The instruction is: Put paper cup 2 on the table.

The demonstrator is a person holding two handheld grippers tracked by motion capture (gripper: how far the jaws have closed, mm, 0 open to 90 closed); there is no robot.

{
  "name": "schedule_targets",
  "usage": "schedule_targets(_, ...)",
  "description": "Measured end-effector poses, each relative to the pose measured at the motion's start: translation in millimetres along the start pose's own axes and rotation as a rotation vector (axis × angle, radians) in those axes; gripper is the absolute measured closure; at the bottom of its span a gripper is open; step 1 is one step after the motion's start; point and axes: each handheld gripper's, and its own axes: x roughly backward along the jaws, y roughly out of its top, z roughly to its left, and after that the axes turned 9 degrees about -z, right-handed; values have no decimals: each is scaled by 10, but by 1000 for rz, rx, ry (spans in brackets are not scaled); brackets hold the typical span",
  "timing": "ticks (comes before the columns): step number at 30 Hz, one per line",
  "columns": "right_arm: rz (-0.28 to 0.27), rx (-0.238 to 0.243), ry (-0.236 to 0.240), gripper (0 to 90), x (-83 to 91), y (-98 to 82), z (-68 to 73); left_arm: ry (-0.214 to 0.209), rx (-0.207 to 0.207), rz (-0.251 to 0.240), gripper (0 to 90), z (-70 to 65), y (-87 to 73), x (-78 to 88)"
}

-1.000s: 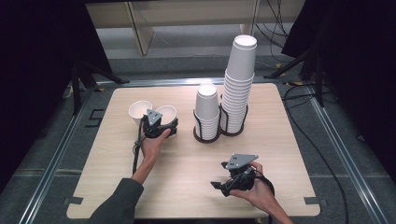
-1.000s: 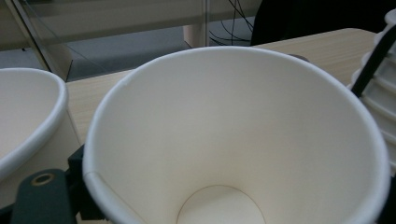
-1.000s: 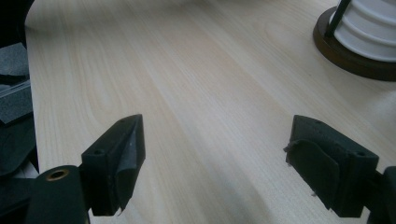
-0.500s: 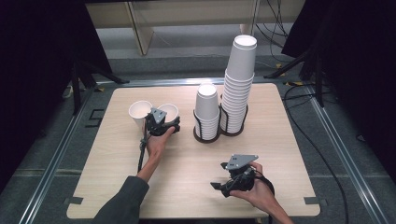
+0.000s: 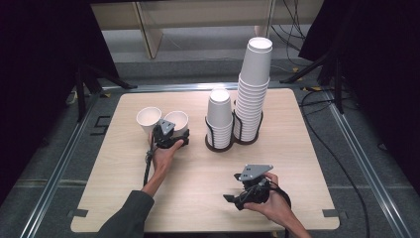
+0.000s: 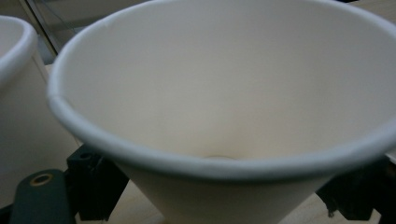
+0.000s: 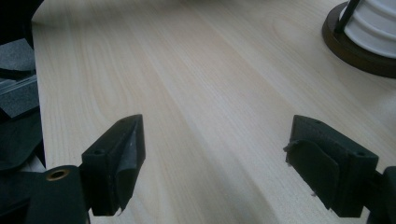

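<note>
Two white paper cups stand on the wooden table (image 5: 198, 198) at the left: one farther left (image 5: 148, 118) and one beside it (image 5: 177, 120). My left gripper (image 5: 171, 135) is at the nearer side of the right-hand cup. In the left gripper view that cup (image 6: 224, 93) looms close, with the jaws spread wide on either side of its lower wall and the other cup (image 6: 14, 93) at the left edge. My right gripper (image 5: 233, 199) rests open near the front edge, and the right gripper view has bare wood between the jaws of this gripper (image 7: 215, 154).
Two black wire holders stand mid-table: a short cup stack (image 5: 219, 116) and a tall stack (image 5: 253, 87) to its right. The short stack's round base (image 7: 359, 51) is in the right gripper view. Metal rails and cables lie around the table.
My left gripper has shifted slightly right and toward the person beside the right-hand cup. Both cups and the right gripper stay where they were.
</note>
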Motion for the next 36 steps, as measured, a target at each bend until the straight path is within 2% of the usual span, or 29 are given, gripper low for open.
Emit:
schedule_targets(2,0,-1,1,201,0,-1,-1,-5,1,20,142,0,-12,32)
schedule_targets(3,6,-23,-1,200,3,-4,8,-8,11,22,142,9,-17,50)
schedule_targets(6,7,-26,-2,200,2,-3,12,-14,18,47,143,26,-32,83)
schedule_targets(7,10,-23,-1,200,3,-2,13,-17,12,59,143,26,-36,100)
schedule_targets(8,3,2,1,199,-1,0,3,-15,12,56,143,16,-43,118)
schedule_targets(10,4,-2,2,199,0,0,3,-23,-1,61,143,1,-40,165)
schedule_targets(12,8,-27,-1,198,3,-5,13,-32,-5,61,143,-16,-40,205)
schedule_targets(13,8,-27,-2,198,5,-5,14,-28,-11,71,143,-16,-38,229)
schedule_targets(14,2,-10,0,198,2,-4,6,-35,1,79,143,-14,-34,248)
schedule_targets(16,5,-11,5,198,3,-4,9,-55,12,88,143,4,-29,285)
schedule_targets(20,3,-16,3,198,9,-5,10,-52,-8,104,143,31,-16,389)
schedule_targets(24,-3,-7,-4,198,12,-6,-1,-77,32,103,143,75,-23,523)
schedule_targets(27,-3,-6,-6,198,12,-3,4,-91,21,100,143,80,-35,636)
schedule_targets(32,-3,-10,-7,198,11,-2,7,-121,35,85,144,65,-46,839)
schedule_targets(36,-6,-10,-7,198,14,-1,12,-150,26,65,144,39,-54,1006)
